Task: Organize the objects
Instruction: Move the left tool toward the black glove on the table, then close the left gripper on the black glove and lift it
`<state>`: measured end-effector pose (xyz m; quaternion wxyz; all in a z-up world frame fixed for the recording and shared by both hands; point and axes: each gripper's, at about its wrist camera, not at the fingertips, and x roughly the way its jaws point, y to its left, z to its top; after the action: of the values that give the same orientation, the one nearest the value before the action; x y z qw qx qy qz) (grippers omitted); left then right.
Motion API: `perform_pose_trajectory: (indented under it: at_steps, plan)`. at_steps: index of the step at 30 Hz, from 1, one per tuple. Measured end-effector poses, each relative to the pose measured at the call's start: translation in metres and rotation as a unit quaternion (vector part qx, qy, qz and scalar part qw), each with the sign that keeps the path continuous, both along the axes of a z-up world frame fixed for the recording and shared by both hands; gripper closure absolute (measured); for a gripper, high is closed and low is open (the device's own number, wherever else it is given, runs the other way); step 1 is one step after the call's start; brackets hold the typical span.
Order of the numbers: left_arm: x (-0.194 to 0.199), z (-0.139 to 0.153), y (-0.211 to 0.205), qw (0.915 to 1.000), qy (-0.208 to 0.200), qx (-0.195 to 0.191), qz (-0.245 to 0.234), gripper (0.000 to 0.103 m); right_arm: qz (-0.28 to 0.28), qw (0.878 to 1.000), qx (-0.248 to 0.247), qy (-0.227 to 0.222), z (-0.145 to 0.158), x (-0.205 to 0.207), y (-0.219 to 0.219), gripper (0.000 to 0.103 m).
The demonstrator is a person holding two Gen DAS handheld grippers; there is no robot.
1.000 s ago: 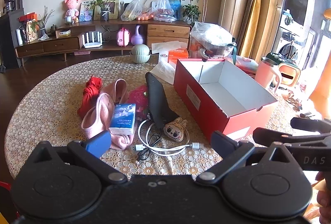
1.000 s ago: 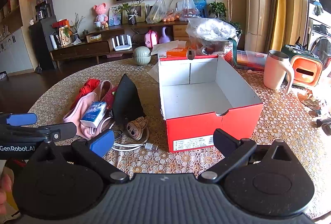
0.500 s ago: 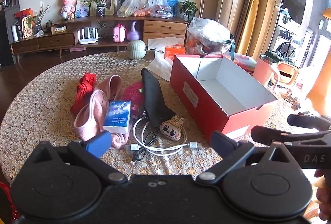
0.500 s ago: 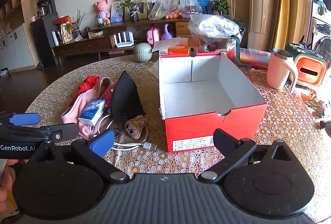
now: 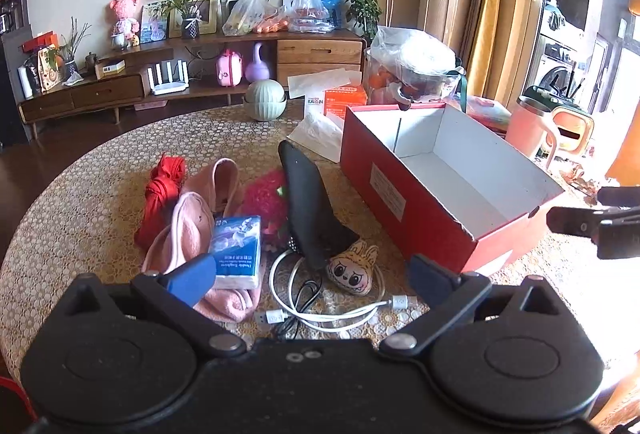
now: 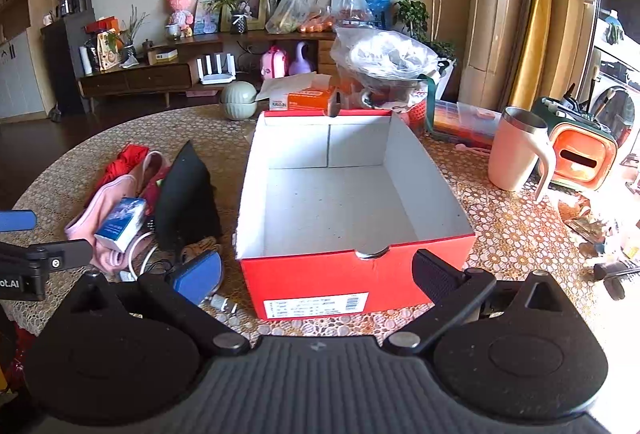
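Note:
An empty red shoebox (image 5: 416, 193) (image 6: 360, 282) stands open on the round table. Left of it lies a pile: red cloth (image 5: 162, 189), pink slippers (image 5: 192, 226), a blue tissue pack (image 5: 237, 250) (image 6: 120, 224), a black pouch (image 5: 308, 209) (image 6: 184, 197), a plush rabbit keychain (image 5: 352, 268), and white and black cables (image 5: 316, 308). My left gripper (image 5: 308, 278) is open and empty just before the pile. My right gripper (image 6: 316, 274) is open and empty in front of the shoebox's near wall.
At the table's far side stand a green ribbed bowl (image 5: 265, 101), an orange tissue box (image 5: 344, 99) and a bagged pot (image 5: 412, 69). A pink mug (image 6: 516, 153) and an orange-green caddy (image 6: 580, 153) stand right of the box. Small clutter (image 6: 608, 254) lies at the right edge.
Both grippers have moved forward toward the table, the left closer to the pile, the right closer to the shoebox. Both stay open. Nothing on the table has moved.

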<state>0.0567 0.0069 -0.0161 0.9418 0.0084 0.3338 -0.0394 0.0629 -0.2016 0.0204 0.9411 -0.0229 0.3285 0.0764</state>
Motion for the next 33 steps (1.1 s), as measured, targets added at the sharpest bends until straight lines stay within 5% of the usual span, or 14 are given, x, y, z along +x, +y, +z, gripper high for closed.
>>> perform_pose_trajectory:
  at_steps: [12, 29, 33]
  plan:
    - [0.060, -0.014, -0.015, 0.9987, -0.009, 0.039, -0.030, 0.009, -0.025, 0.999, -0.038, 0.007, -0.001, 0.067, -0.041, 0.000]
    - [0.107, -0.058, -0.021, 0.9969, 0.055, 0.056, -0.009, 0.028, -0.050, 0.995, -0.038, 0.079, -0.046, 0.144, -0.088, 0.001]
    - [0.108, -0.063, -0.021, 0.9967, 0.055, 0.060, -0.002, 0.034, -0.059, 0.993, -0.038, 0.096, -0.056, 0.159, -0.091, 0.011]
